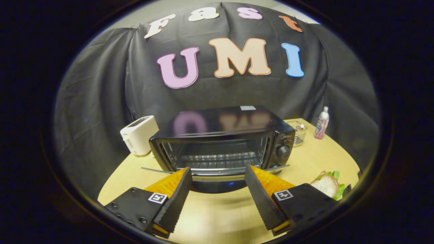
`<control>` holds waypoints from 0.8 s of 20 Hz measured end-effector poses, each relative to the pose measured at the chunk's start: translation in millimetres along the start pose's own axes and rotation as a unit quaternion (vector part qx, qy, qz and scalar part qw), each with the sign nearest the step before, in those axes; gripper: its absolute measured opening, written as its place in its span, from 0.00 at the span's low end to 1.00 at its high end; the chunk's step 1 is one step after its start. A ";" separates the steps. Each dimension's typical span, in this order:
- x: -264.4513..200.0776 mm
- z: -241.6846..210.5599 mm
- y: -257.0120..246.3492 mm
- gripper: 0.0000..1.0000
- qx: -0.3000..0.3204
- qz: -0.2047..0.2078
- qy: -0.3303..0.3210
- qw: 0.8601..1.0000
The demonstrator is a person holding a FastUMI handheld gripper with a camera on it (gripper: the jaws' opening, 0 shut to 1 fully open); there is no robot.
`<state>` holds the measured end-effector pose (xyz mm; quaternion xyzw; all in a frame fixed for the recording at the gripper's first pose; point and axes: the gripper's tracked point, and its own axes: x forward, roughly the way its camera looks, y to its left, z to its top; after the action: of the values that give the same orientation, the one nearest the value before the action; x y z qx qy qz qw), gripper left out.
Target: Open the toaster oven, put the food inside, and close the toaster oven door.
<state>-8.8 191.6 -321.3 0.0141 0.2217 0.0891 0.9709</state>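
The tongs [217, 173] stand wide apart with nothing between them, their orange-backed fingers [176, 196] hovering over the pale wooden tabletop [217, 217]. Just right of the right finger lies the sandwich [328, 184], lettuce showing at its edges. Just ahead of the fingertips sits the black toaster oven [222, 144], its door [217, 174] folded down towards the tongs, wire rack bare inside. A white toaster [139, 135] stands to its left. Farther right are a small wire basket [299, 133] and a bottle [321, 123].
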 end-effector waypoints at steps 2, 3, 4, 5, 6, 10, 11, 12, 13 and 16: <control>-8.7 -16.7 -5.0 0.97 -0.002 -0.002 0.028 1.000; -9.5 -23.7 -5.3 0.97 -0.002 -0.002 0.041 0.999; -11.7 -30.4 -8.4 0.96 -0.004 -0.006 0.053 0.999; -15.6 -38.1 -11.7 0.95 -0.007 -0.011 0.065 0.998; -16.6 -45.6 -12.7 0.94 -0.005 -0.011 0.076 0.997; -28.2 -103.9 -21.2 0.91 -0.027 -0.017 0.166 0.986; -23.9 -122.0 -20.3 0.90 -0.028 -0.017 0.182 0.983; -21.8 -135.5 -21.2 0.90 -0.029 -0.016 0.196 0.980; -20.7 -148.7 -21.2 0.90 -0.028 -0.013 0.212 0.977; -13.9 -168.0 -25.4 0.90 -0.028 -0.012 0.239 0.970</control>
<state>-89.6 162.1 -468.4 -0.0374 0.4451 0.0844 0.8907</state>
